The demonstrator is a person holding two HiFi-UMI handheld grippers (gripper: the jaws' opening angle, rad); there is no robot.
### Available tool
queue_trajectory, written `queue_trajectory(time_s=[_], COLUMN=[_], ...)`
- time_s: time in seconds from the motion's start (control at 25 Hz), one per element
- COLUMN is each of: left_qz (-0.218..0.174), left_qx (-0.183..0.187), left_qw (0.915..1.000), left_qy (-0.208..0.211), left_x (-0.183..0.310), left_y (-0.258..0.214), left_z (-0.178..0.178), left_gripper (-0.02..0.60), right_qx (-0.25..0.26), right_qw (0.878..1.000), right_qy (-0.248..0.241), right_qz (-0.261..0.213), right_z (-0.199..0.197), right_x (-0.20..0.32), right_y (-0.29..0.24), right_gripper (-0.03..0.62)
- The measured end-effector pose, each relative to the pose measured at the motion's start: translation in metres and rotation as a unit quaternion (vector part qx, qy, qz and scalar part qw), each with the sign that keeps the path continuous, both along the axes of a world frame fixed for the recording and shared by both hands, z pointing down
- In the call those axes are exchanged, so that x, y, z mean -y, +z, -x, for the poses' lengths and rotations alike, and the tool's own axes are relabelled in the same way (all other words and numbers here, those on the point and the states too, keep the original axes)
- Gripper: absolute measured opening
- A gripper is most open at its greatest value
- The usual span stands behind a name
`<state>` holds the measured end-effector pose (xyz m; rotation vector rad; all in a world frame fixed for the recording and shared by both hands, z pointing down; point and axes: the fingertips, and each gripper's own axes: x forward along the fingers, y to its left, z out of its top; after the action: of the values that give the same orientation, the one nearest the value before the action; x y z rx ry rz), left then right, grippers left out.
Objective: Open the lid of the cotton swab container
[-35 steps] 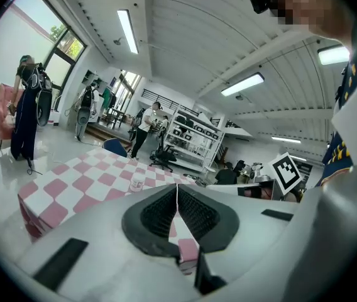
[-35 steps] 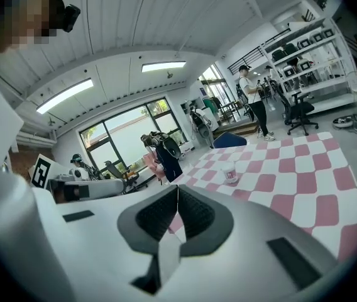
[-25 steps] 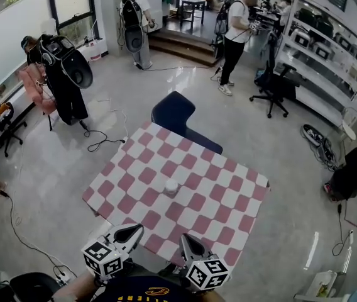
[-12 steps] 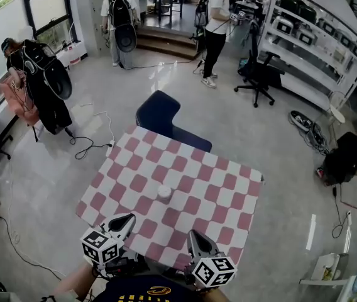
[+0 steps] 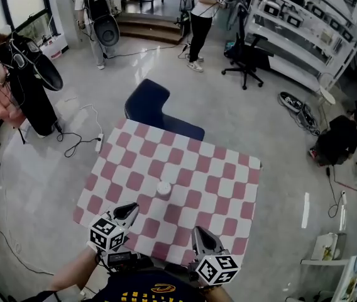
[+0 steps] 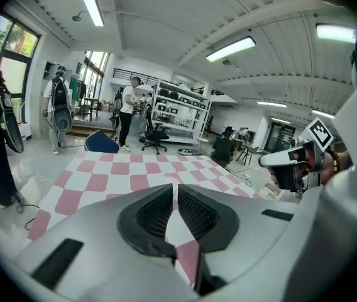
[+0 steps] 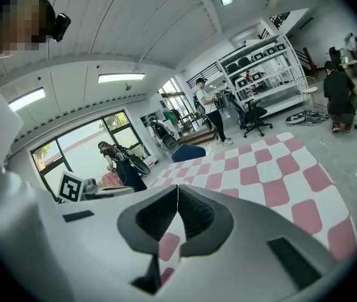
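A small white round cotton swab container [image 5: 163, 188] with its lid on stands upright near the middle of the pink-and-white checked table [image 5: 216, 187]. My left gripper [image 5: 131, 208] is shut and empty over the table's near edge, a short way in front and to the left of the container. My right gripper [image 5: 197, 231] is shut and empty too, at the near edge, to the right of the container and farther from it. In the left gripper view the jaws [image 6: 173, 186] are pressed together; likewise in the right gripper view [image 7: 178, 187]. Neither gripper view shows the container.
A dark blue chair [image 5: 156, 109] stands at the table's far side. Several people stand on the floor beyond, one at the left [image 5: 18, 74]. Shelving [image 5: 304, 30] lines the right, with an office chair [image 5: 244, 58] near it. Cables [image 5: 78, 143] lie on the floor left of the table.
My left gripper has come forward and down toward the table's near edge, closer to the container. The right gripper has shifted only slightly. Both jaws stayed shut.
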<state>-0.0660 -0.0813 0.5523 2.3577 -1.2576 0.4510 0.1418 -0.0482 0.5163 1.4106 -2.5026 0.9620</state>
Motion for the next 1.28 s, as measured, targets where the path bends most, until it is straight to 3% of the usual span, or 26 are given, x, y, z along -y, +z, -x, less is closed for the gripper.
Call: queue_trajectory(time_s=[0.36, 0.64, 1.16, 1.28], left_qz=[0.010, 0.002, 0.011, 0.013], left_qx=[0.016, 0.011, 0.053, 0.063], left_qw=[0.9992, 0.9991, 0.9965, 0.9954], left_qy=[0.035, 0.040, 0.064, 0.072], left_x=[0.041, 0.058, 0.061, 0.065], left_y=[0.036, 0.050, 0.083, 0.094], left_z=[-0.016, -0.023, -0.018, -0.025], left_gripper=[0.006, 0.010, 0.114, 0.133], right_qx=[-0.017, -0.044, -0.063, -0.064], right_qw=[0.999, 0.998, 0.998, 0.998], right_qy=[0.033, 0.039, 0.018, 0.018], right_qz=[0.011, 0.012, 0.002, 0.001], right_z=[-0.015, -0.025, 0.000, 0.003], right_x=[0.002, 0.002, 0.014, 0.015], right_y=[0.008, 0.021, 0.040, 0.039], right_gripper=[0.011, 0.011, 0.014, 0.072])
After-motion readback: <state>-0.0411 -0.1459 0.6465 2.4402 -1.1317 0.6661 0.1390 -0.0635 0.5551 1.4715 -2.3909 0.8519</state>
